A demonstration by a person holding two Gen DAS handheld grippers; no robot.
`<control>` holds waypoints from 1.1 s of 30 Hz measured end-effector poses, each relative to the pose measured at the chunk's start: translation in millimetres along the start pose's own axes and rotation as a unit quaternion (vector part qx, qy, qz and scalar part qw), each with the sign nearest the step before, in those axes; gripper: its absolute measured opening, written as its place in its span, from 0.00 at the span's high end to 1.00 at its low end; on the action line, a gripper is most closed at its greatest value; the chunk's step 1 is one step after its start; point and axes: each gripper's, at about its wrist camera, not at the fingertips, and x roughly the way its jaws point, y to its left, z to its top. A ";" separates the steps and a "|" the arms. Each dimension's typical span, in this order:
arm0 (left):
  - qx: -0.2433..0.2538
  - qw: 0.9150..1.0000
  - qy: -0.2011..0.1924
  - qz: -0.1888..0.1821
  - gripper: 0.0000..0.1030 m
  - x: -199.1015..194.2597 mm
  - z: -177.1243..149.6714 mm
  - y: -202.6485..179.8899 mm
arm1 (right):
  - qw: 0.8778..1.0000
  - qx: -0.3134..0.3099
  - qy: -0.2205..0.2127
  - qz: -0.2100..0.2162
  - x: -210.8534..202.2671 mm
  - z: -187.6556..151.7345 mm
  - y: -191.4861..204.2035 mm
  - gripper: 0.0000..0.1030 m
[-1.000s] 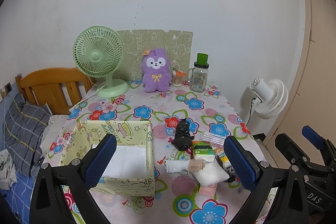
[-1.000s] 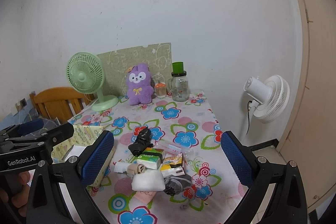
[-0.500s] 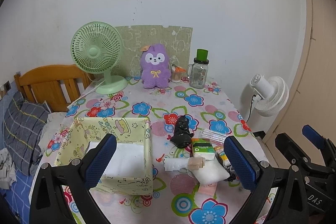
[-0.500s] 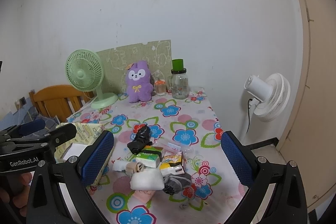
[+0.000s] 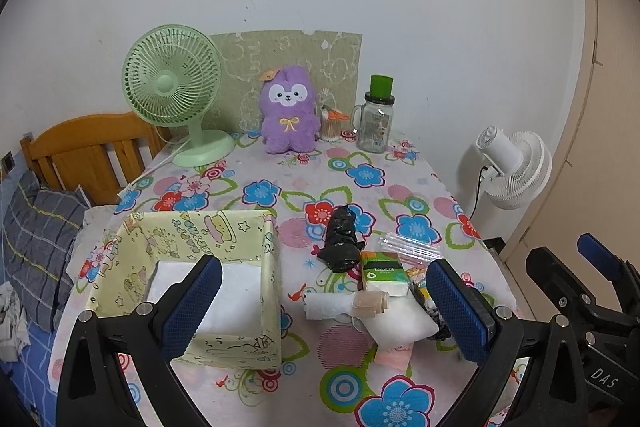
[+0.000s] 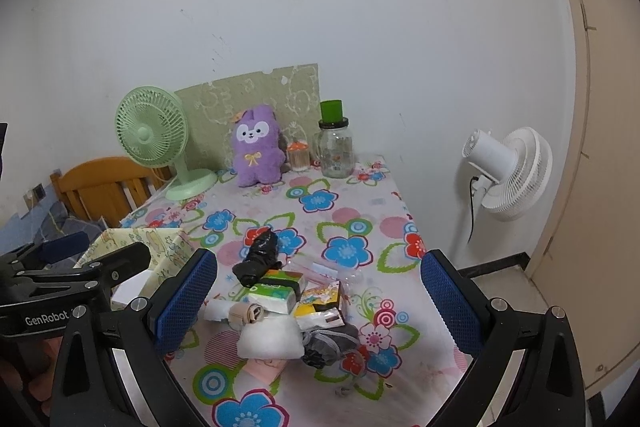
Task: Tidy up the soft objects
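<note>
Grippers, left [image 5: 320, 301] and right [image 6: 318, 303], both gape empty above white padded pouch [image 6: 270, 341]: light, squashy, best pinched mid-body.

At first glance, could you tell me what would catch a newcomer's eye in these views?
A purple plush toy sits at the table's far edge between a green desk fan and a glass jar. Nearer, a heap of small items lies beside a yellow fabric box; both grippers are open.
</note>
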 end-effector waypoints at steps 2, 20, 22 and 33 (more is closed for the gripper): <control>0.002 1.000 0.005 -0.001 0.00 4.5 -0.5 -1.6 | 1.000 0.002 0.004 -0.002 3.7 -0.7 -2.3 0.00; 0.013 0.998 0.054 -0.005 0.00 56.2 -5.9 -10.8 | 0.998 0.024 0.048 -0.010 52.2 -18.1 -24.0 0.00; 0.015 0.998 0.058 -0.006 0.00 62.6 -6.6 -13.0 | 0.998 0.026 0.052 -0.011 57.4 -20.3 -26.5 0.00; 0.021 0.995 0.100 -0.009 0.00 104.4 -18.0 -19.9 | 0.996 0.034 0.086 -0.012 89.5 -37.3 -40.3 0.00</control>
